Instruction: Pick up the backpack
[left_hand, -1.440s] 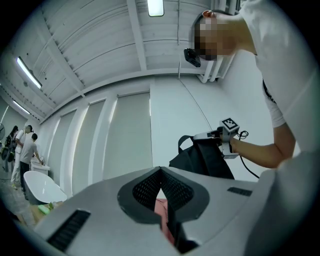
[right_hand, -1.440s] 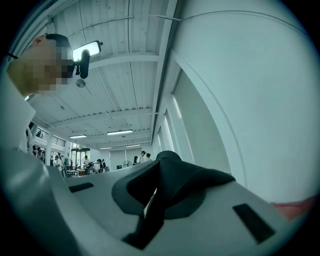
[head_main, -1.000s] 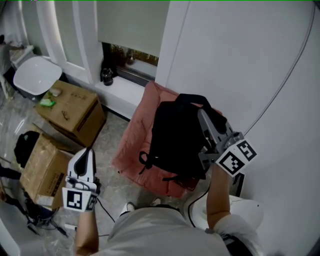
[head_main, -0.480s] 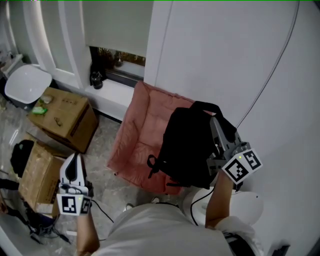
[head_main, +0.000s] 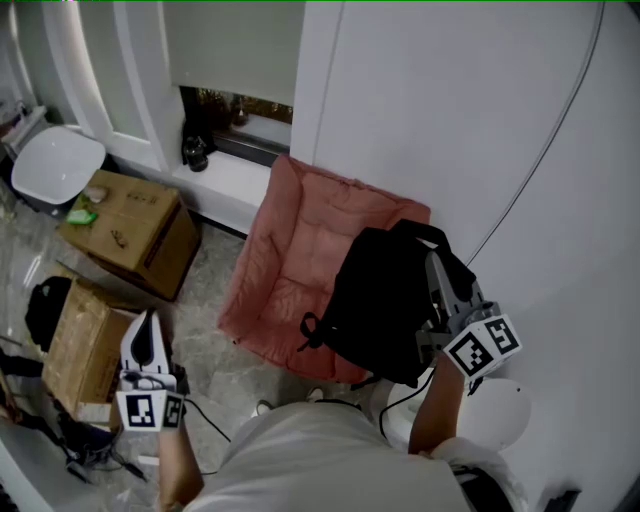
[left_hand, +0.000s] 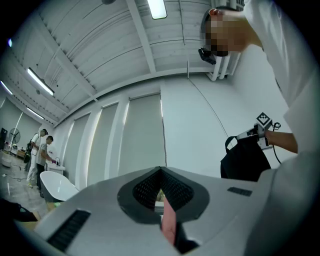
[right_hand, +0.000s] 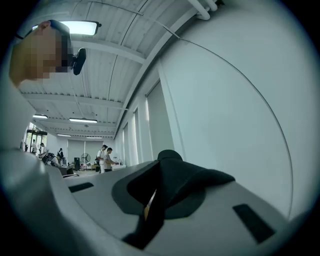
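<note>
The black backpack (head_main: 385, 305) hangs in the air in front of the pink folding chair (head_main: 300, 255), clear of its seat. My right gripper (head_main: 437, 262) is shut on the backpack's top handle, close to the white wall. In the right gripper view a black strap (right_hand: 175, 182) lies pinched between the jaws of the right gripper (right_hand: 159, 167). My left gripper (head_main: 146, 335) hangs low at the left above a cardboard box, shut and holding nothing. From the left gripper view the left gripper (left_hand: 161, 171) is closed, and the backpack (left_hand: 245, 159) dangles far to the right.
Two cardboard boxes (head_main: 130, 225) (head_main: 85, 345) stand on the floor at the left, with a white tub (head_main: 55, 165) behind them. A black bag (head_main: 48, 305) lies at the far left. A white round object (head_main: 500, 415) sits under my right arm. The white wall (head_main: 450, 130) runs close on the right.
The right gripper has carried the backpack off the pink chair, to the right and nearer to me. The left gripper drifted a little lower.
</note>
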